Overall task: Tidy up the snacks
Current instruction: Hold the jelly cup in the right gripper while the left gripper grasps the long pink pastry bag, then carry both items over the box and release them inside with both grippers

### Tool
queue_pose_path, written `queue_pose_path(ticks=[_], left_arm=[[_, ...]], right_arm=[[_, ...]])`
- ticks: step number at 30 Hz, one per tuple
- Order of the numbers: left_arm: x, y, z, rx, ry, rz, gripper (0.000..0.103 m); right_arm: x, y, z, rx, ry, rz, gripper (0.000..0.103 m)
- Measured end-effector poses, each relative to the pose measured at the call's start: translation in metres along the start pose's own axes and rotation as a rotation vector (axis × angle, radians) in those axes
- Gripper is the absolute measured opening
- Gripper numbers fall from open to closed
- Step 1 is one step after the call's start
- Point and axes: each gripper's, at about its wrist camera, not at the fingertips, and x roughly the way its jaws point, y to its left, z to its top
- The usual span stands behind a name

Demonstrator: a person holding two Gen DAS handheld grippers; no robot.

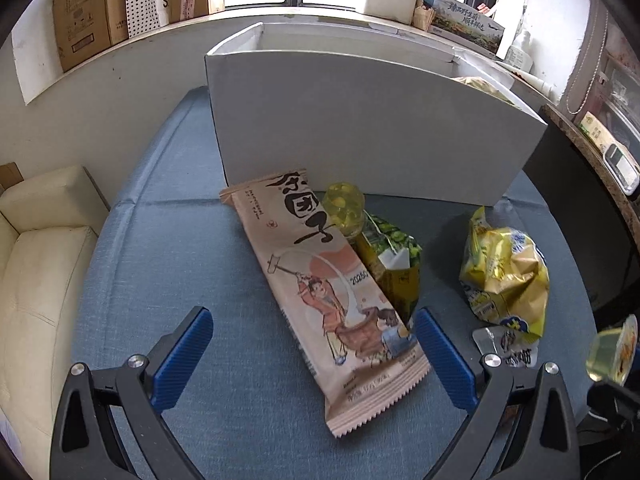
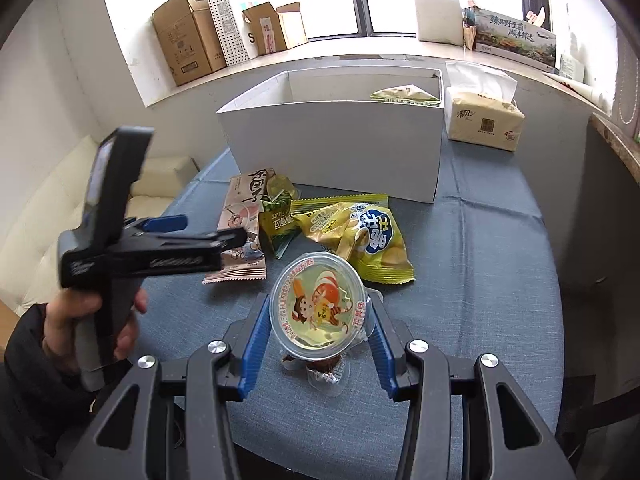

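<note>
My left gripper (image 1: 312, 320) hangs open over the blue cloth, its blue pads (image 1: 188, 344) on either side of a long pink snack pack (image 1: 316, 292) without pressing it. Beside the pack lie a clear jelly cup (image 1: 344, 208), a green pack (image 1: 390, 264) and a yellow chips bag (image 1: 504, 276). My right gripper (image 2: 318, 306) is shut on a round jelly cup (image 2: 318, 308) with a cartoon lid, held above the table. A small foil-lidded jelly (image 2: 326, 374) lies under it. The white box (image 2: 332, 148) behind the snacks holds one yellow-green bag (image 2: 404, 94).
A hand (image 2: 92, 320) holds the left gripper (image 2: 208, 230) at the table's left. A tissue pack (image 2: 484, 120) stands right of the box. A cream sofa (image 1: 40, 260) lies past the left edge. Cardboard boxes (image 2: 188, 40) line the windowsill, and a dark counter (image 1: 592, 152) flanks the right.
</note>
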Motion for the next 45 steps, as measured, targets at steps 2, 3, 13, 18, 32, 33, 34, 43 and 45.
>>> queue_pose_path(ticks=[2, 3, 13, 18, 32, 33, 34, 43, 45], left_arm=[[0.01, 0.0, 0.006, -0.024, 0.012, 0.06, 0.103], [0.016, 0.002, 0.009, -0.037, 0.021, 0.09, 0.103], [0.052, -0.006, 0.025, -0.055, 0.077, 0.176, 0.103], [0.049, -0.009, 0.024, -0.046, 0.057, 0.125, 0.09], [-0.022, 0.0, -0.001, 0.028, -0.027, 0.043, 0.058], [-0.033, 0.0, -0.002, 0.039, -0.043, 0.039, 0.058], [-0.043, 0.002, -0.003, 0.052, -0.064, 0.038, 0.058], [-0.102, 0.001, 0.015, 0.1, -0.179, -0.01, 0.058], [-0.112, 0.005, 0.025, 0.098, -0.207, -0.025, 0.058]], right_arm=[[0.0, 0.0, -0.001, 0.0, 0.003, -0.005, 0.05], [0.001, 0.0, -0.001, -0.001, 0.004, -0.006, 0.05], [0.009, 0.001, -0.004, 0.008, 0.018, -0.003, 0.05], [0.011, 0.0, -0.006, 0.009, 0.02, -0.005, 0.05], [0.015, 0.001, -0.006, 0.009, 0.022, 0.006, 0.05], [0.015, -0.001, -0.006, 0.012, 0.019, 0.011, 0.05], [0.016, -0.002, -0.004, 0.014, 0.017, 0.015, 0.05], [0.008, -0.003, 0.02, 0.0, -0.038, 0.024, 0.05], [0.004, -0.001, 0.031, -0.009, -0.061, 0.033, 0.05]])
